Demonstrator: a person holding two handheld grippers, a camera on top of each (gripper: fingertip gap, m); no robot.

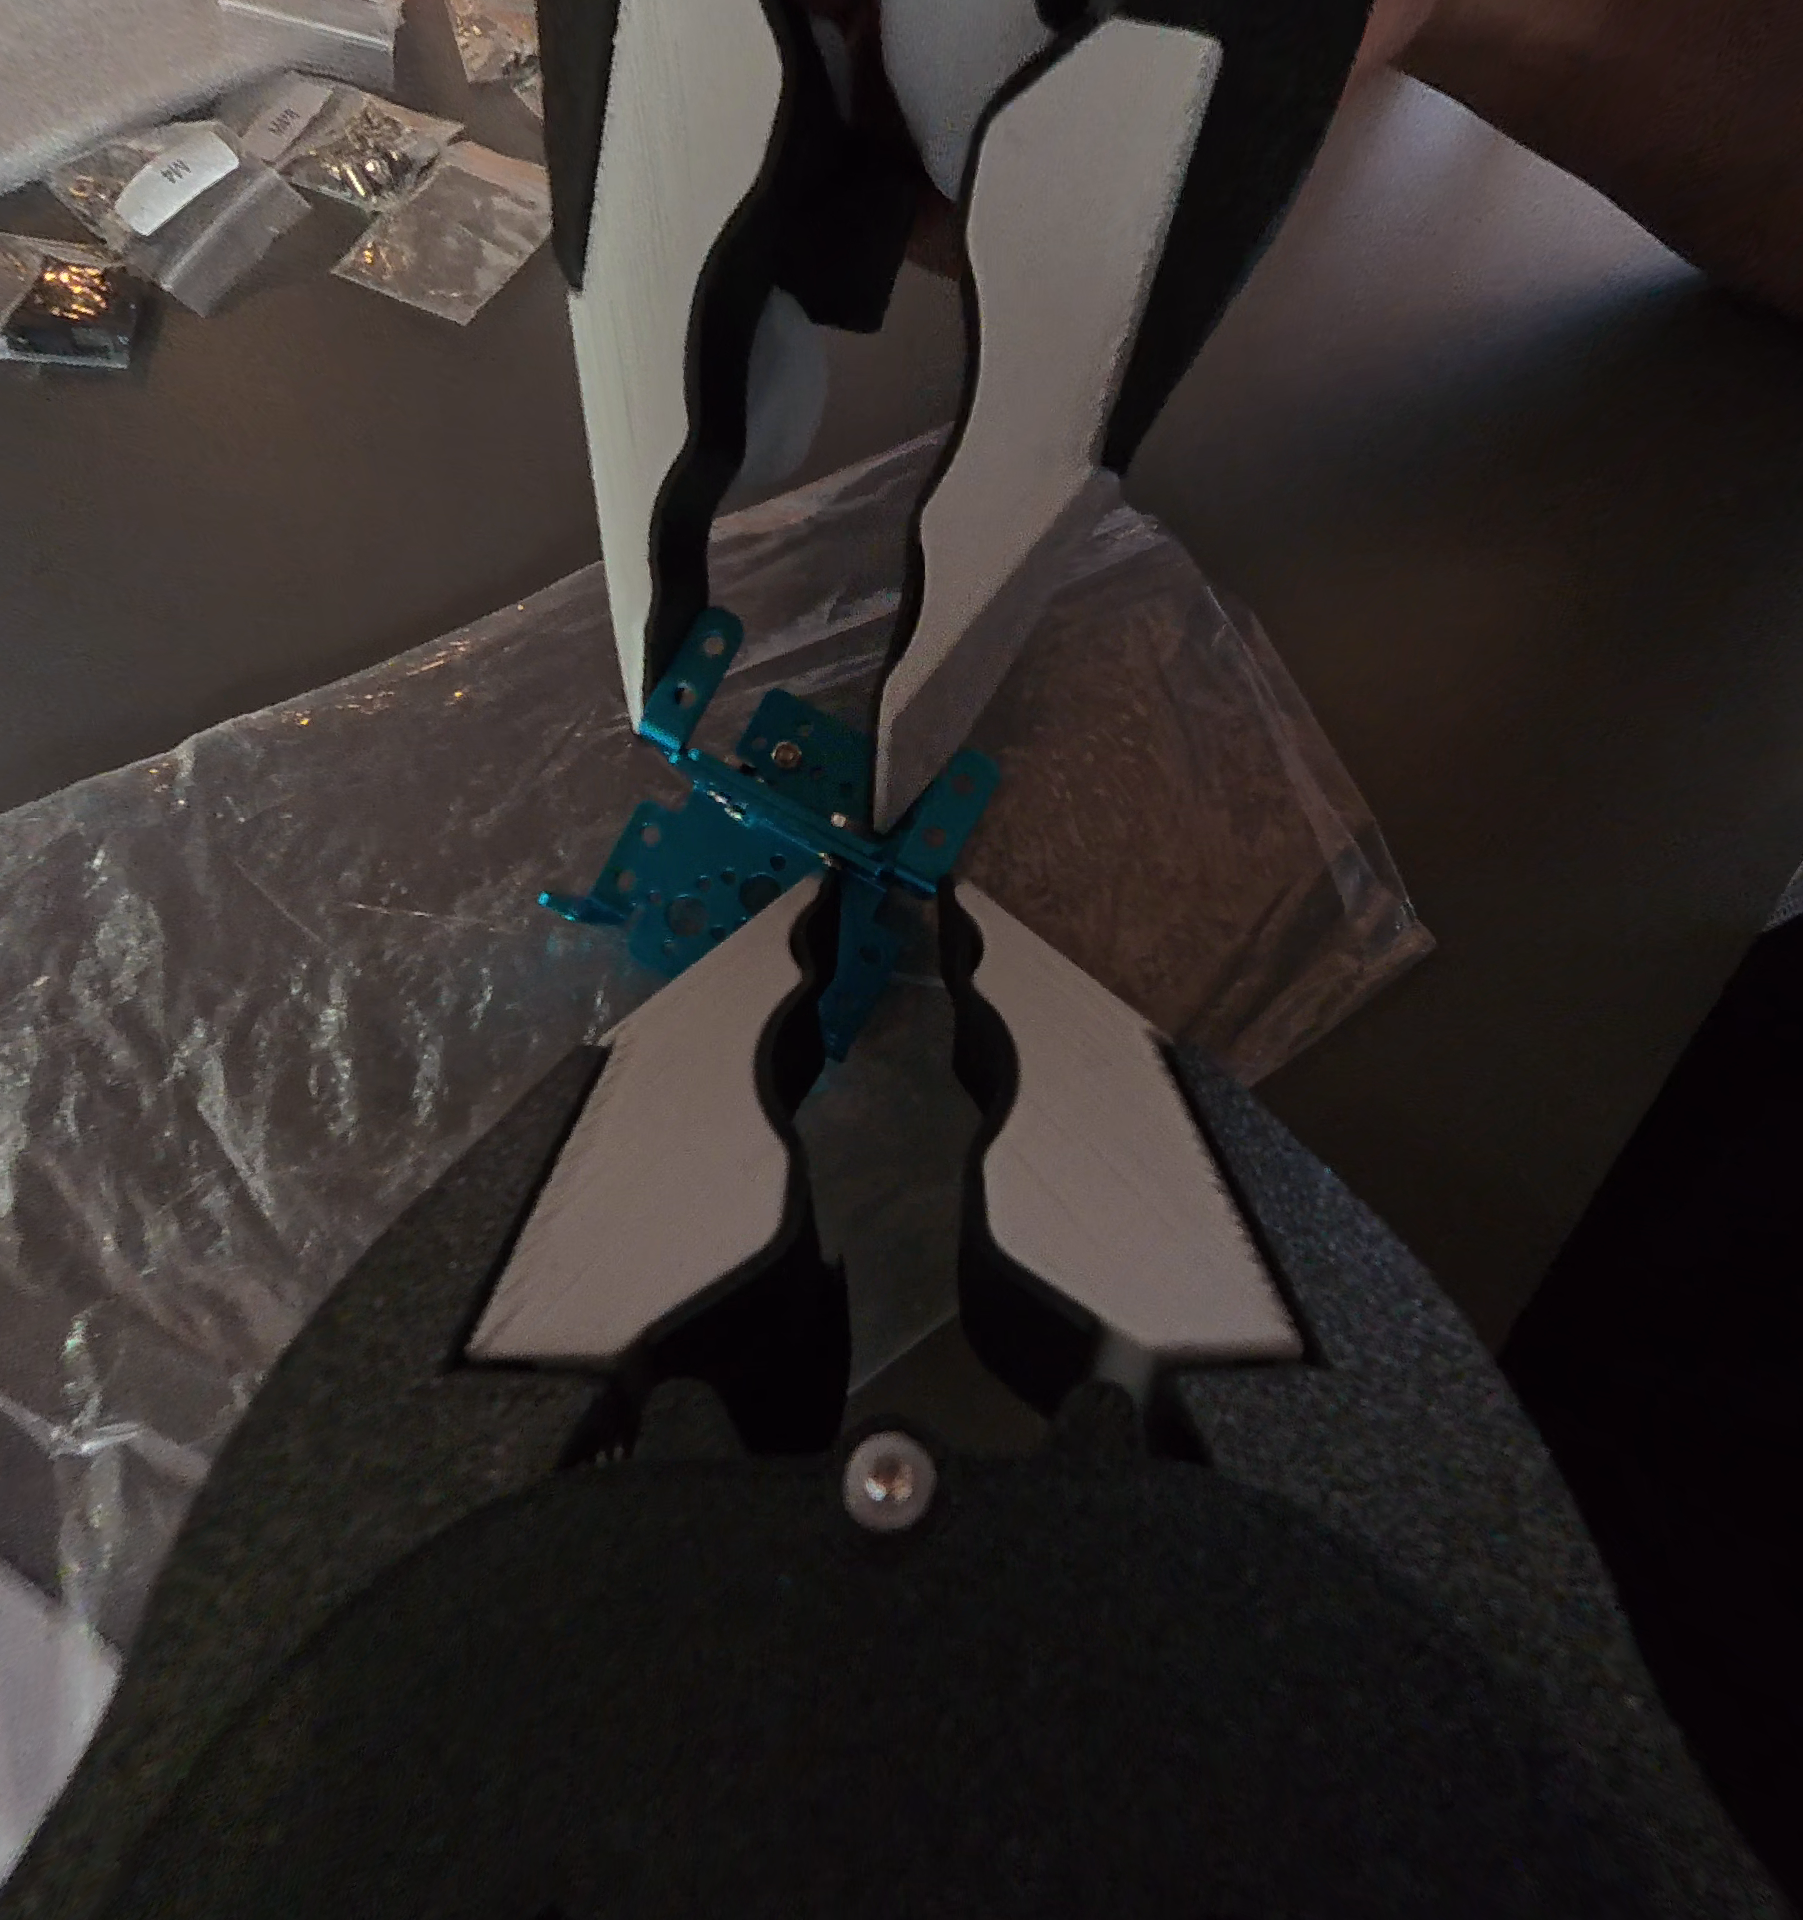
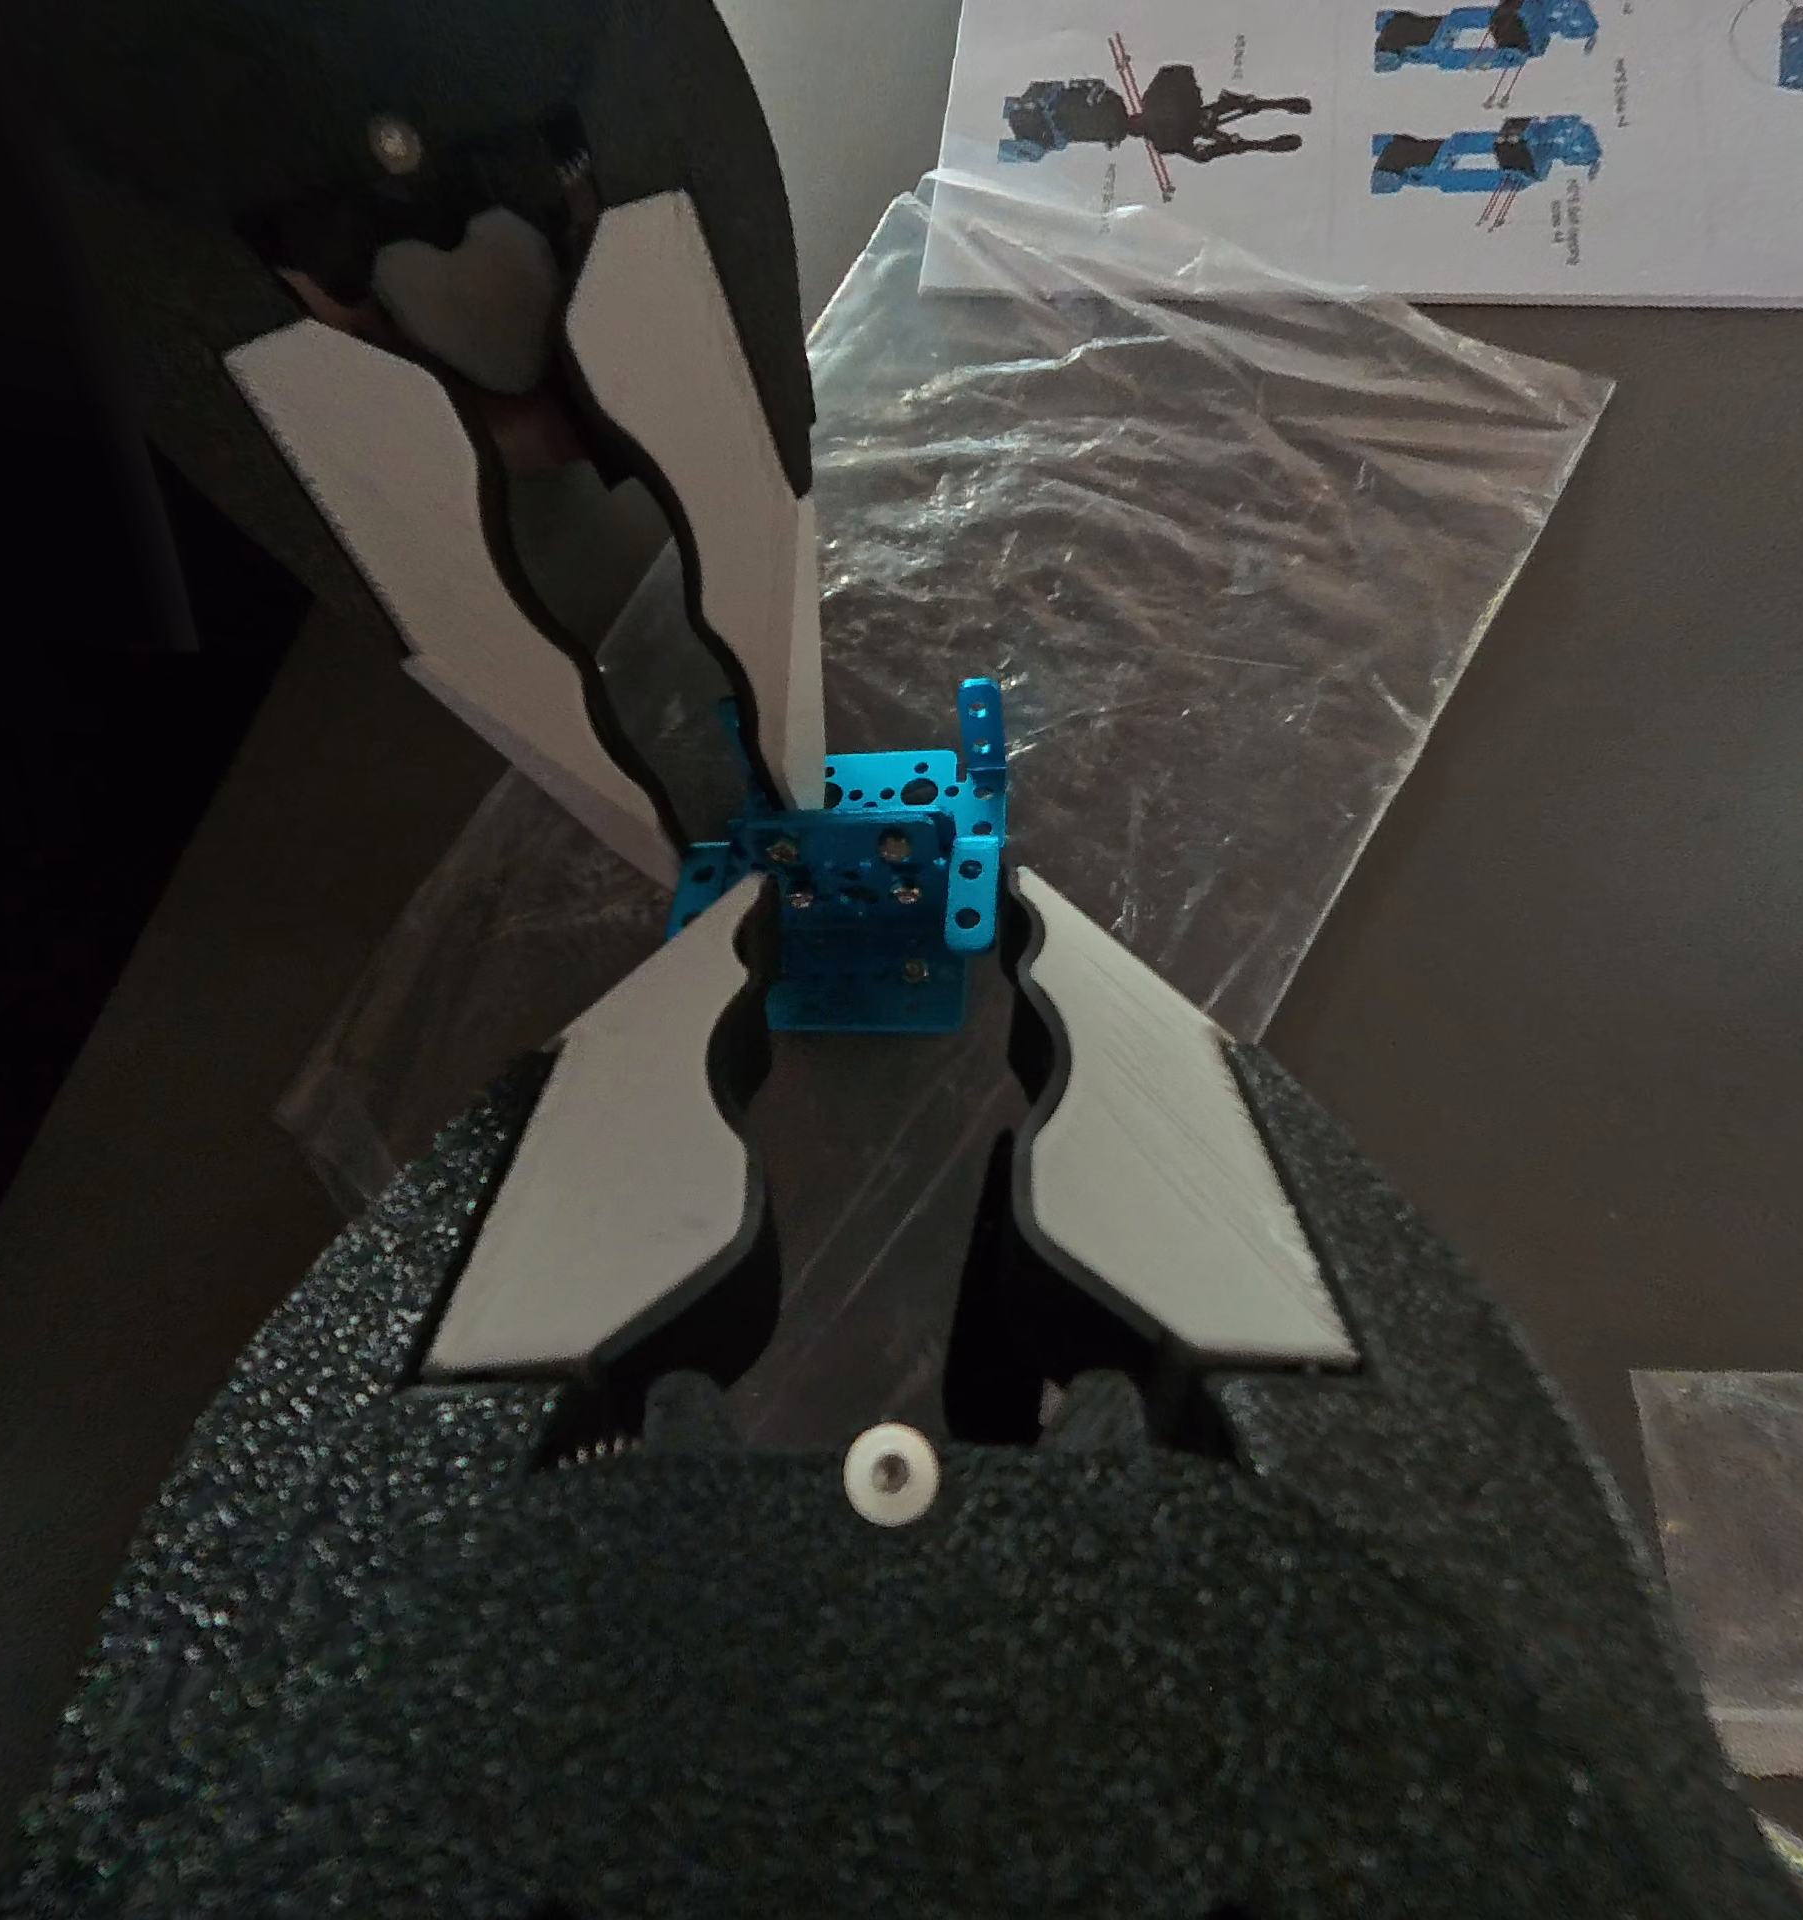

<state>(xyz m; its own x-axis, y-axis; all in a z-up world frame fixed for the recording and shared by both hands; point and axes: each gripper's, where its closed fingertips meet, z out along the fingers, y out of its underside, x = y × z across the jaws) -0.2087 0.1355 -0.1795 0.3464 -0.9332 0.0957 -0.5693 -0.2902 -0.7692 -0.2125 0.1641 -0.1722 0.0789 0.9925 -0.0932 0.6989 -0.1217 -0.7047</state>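
The blue metal bracket assembly [image 2: 869, 914] stands between my two grippers, above a clear plastic bag [image 2: 1188, 582] spread on the dark table [image 2: 1655, 831]. In the right wrist view its perforated main plate faces the camera, long axis roughly upright, with small tabs projecting up and to the sides. My left gripper [image 1: 881, 894] is clamped on a thin blue flange at the assembly's edge. My right gripper [image 2: 881, 883] stands spread around the plate, one tip against its left side, the other just beside a right tab; actual contact there is hard to make out. A printed instruction sheet [image 2: 1396, 156] lies beyond the bag, its captions too small to read. Small labelled hardware bags [image 1: 253, 197] lie far left, blurred.
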